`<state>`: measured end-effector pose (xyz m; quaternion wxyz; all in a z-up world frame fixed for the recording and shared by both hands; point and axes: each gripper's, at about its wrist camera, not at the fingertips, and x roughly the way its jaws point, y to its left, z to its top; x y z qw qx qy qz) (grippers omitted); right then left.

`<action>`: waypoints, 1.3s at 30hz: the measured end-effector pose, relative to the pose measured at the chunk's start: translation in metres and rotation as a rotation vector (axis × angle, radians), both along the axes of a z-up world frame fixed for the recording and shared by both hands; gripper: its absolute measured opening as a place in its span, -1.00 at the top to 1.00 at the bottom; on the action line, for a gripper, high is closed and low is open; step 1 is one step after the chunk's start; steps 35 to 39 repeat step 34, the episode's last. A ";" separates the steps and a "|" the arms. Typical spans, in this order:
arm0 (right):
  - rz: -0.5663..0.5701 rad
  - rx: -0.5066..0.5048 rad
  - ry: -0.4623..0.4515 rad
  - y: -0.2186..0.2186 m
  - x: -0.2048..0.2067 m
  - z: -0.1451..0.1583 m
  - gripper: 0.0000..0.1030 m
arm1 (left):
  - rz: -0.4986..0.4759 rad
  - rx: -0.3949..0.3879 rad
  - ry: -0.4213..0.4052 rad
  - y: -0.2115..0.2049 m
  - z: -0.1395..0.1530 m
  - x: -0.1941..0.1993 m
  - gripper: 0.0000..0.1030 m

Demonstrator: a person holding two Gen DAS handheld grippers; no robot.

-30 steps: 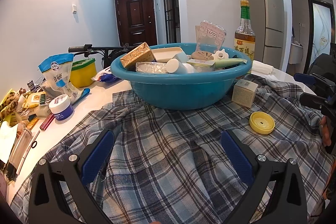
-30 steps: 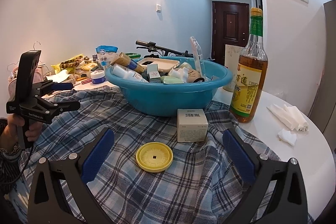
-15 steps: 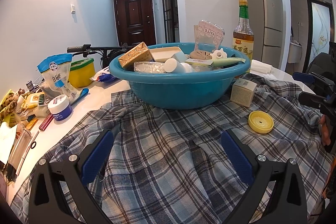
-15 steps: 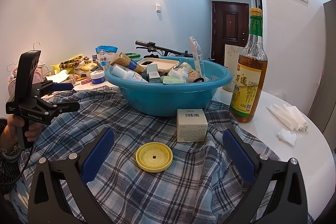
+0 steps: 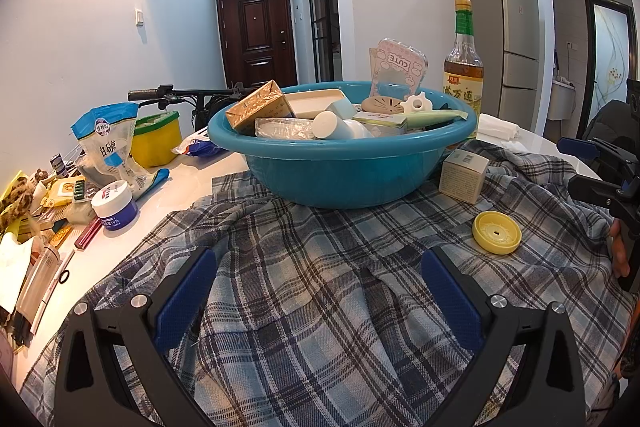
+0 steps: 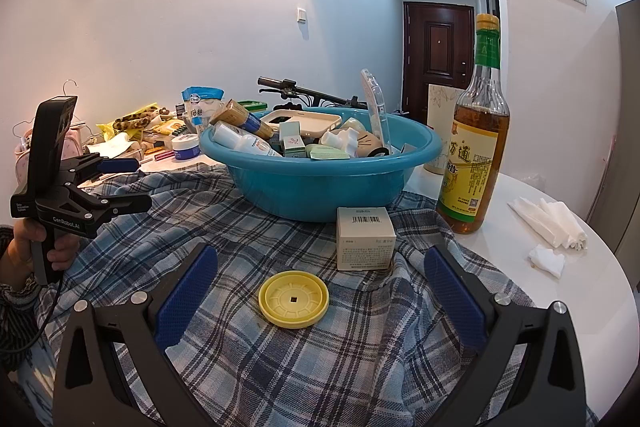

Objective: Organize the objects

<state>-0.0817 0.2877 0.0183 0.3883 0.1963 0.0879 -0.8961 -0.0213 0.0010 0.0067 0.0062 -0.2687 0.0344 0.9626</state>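
A teal basin (image 5: 344, 171) (image 6: 320, 183) full of small boxes, bottles and packets stands on a plaid shirt (image 5: 320, 287) (image 6: 248, 227) spread over the white table. A yellow lid (image 5: 496, 231) (image 6: 293, 299) and a small beige box (image 5: 463, 175) (image 6: 365, 239) lie on the shirt in front of the basin. My left gripper (image 5: 320, 295) is open and empty over the shirt. My right gripper (image 6: 320, 295) is open and empty, with the yellow lid just ahead between its fingers. Each gripper shows in the other's view, the left (image 6: 116, 183) and the right (image 5: 592, 171).
A tall amber bottle (image 6: 474, 155) (image 5: 463, 75) stands right of the basin. White tissues (image 6: 548, 223) lie at the far right. A blue-white jar (image 5: 114, 205), a sugar bag (image 5: 106, 143), a yellow tub (image 5: 154, 141) and several small packets crowd the table's left side.
The left gripper's view has shifted very slightly. Both grippers stay open and nothing on the table has moved.
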 end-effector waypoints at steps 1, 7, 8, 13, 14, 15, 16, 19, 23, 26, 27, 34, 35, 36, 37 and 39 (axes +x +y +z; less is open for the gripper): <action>0.000 0.000 0.000 0.000 0.000 0.000 -1.00 | 0.001 0.000 0.000 0.000 0.000 0.000 -1.00; 0.000 0.000 0.000 0.000 0.000 0.000 -1.00 | -0.001 -0.001 0.000 0.000 0.000 0.000 -1.00; 0.000 0.000 0.000 0.000 0.000 0.000 -1.00 | -0.001 -0.001 0.000 0.000 0.000 0.000 -1.00; -0.001 -0.001 0.000 0.000 0.000 0.000 -1.00 | -0.001 0.000 0.000 0.001 0.000 0.000 -1.00; -0.001 -0.001 0.000 0.000 0.000 0.000 -1.00 | -0.001 -0.001 0.000 0.001 0.000 0.000 -1.00; 0.000 -0.001 0.001 0.000 0.000 0.000 -1.00 | -0.001 -0.001 0.000 0.001 0.000 0.000 -1.00; 0.000 -0.001 0.001 0.000 0.000 0.000 -1.00 | -0.001 0.000 0.000 0.000 0.000 0.000 -1.00; -0.001 0.000 0.000 0.000 0.000 0.000 -1.00 | 0.001 0.004 -0.001 0.001 0.000 0.000 -1.00; -0.001 -0.001 0.000 0.000 0.001 0.000 -1.00 | 0.000 0.005 -0.002 0.000 0.000 0.000 -1.00; -0.002 -0.001 0.002 0.000 0.001 0.001 -1.00 | 0.000 0.005 -0.001 0.000 0.000 0.000 -1.00; -0.003 -0.003 0.004 0.000 0.001 0.001 -1.00 | 0.000 0.005 0.000 0.000 0.000 0.000 -1.00; -0.005 -0.004 0.007 0.001 0.001 0.002 -1.00 | 0.000 0.005 0.000 0.000 0.000 0.000 -1.00; -0.005 -0.004 0.007 0.001 0.001 0.002 -1.00 | 0.000 0.005 0.000 0.000 0.000 0.000 -1.00; -0.005 -0.004 0.007 0.001 0.001 0.002 -1.00 | 0.000 0.005 0.000 0.000 0.000 0.000 -1.00; -0.005 -0.004 0.007 0.001 0.001 0.002 -1.00 | 0.000 0.005 0.000 0.000 0.000 0.000 -1.00; -0.005 -0.004 0.007 0.001 0.001 0.002 -1.00 | 0.000 0.005 0.000 0.000 0.000 0.000 -1.00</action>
